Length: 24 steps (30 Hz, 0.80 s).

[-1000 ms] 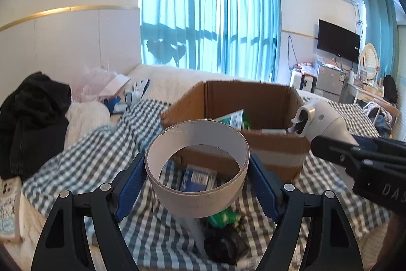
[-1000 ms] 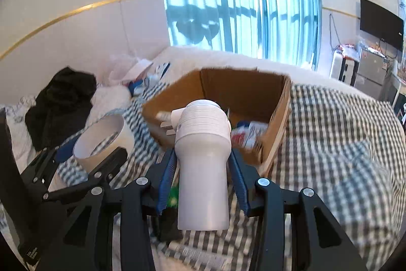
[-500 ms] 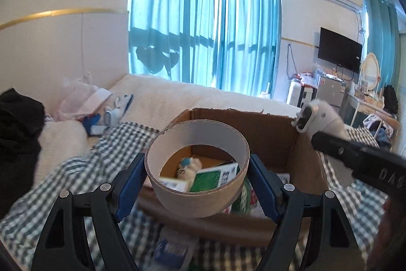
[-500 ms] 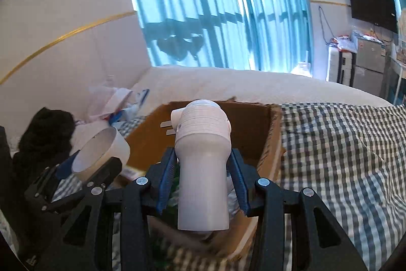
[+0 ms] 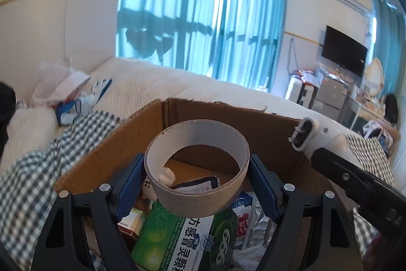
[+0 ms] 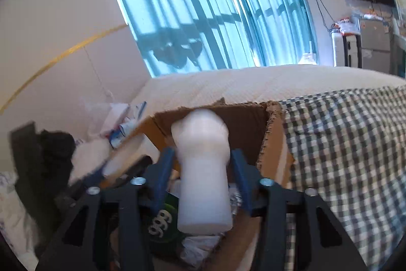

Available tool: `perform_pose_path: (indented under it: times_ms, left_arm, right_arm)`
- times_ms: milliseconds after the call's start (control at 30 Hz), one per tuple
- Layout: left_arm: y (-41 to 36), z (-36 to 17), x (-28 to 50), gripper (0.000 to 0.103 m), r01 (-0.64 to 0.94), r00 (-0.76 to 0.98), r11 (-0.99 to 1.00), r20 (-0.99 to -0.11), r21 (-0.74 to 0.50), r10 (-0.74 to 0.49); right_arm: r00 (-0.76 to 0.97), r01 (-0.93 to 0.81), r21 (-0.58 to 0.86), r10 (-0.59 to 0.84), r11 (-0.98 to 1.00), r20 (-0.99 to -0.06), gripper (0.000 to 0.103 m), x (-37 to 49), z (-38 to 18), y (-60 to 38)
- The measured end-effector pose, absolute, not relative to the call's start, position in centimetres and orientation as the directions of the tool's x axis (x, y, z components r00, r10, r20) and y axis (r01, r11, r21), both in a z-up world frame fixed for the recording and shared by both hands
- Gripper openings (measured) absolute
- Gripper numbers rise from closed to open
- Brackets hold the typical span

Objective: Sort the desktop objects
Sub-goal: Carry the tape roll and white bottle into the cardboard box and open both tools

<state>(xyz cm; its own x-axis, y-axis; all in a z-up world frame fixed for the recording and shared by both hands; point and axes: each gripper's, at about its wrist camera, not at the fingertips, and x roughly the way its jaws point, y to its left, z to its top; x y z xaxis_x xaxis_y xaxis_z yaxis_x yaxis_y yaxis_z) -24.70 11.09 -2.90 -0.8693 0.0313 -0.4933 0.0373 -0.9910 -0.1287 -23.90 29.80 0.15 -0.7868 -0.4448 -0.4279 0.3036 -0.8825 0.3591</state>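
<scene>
My left gripper (image 5: 196,177) is shut on a cardboard tape ring (image 5: 195,192) and holds it over the open cardboard box (image 5: 106,151). My right gripper (image 6: 203,169) is shut on a white plastic bottle (image 6: 203,184), also over the box (image 6: 248,123); the image is blurred with motion. The bottle (image 5: 319,136) and the right gripper's arm show at the right of the left wrist view. The box holds a green medicine carton (image 5: 172,240), a green round tin (image 5: 223,238) and several packets.
The box sits on a bed with a checked blanket (image 6: 350,149) and a white cover (image 5: 157,83). A pile of bags and packets (image 5: 68,93) lies to the left by the wall. Black clothing (image 6: 50,151) lies further left. Blue curtains hang behind.
Both grippers have moved forward and down with their objects, from before the box's near edge to over its inside. The box contents now show right below.
</scene>
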Motion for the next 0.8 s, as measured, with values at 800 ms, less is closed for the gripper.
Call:
perform_pose_path:
  times_ms: [800]
  left_arm:
    - [7.3, 4.1, -9.6, 0.100, 0.000, -0.829, -0.998, -0.558, 0.059, -0.033]
  right_arm:
    - [-0.806, 0.298, 0.313, -0.413, -0.902, -0.424, 0.072, -6.7, 8.0, 29.4]
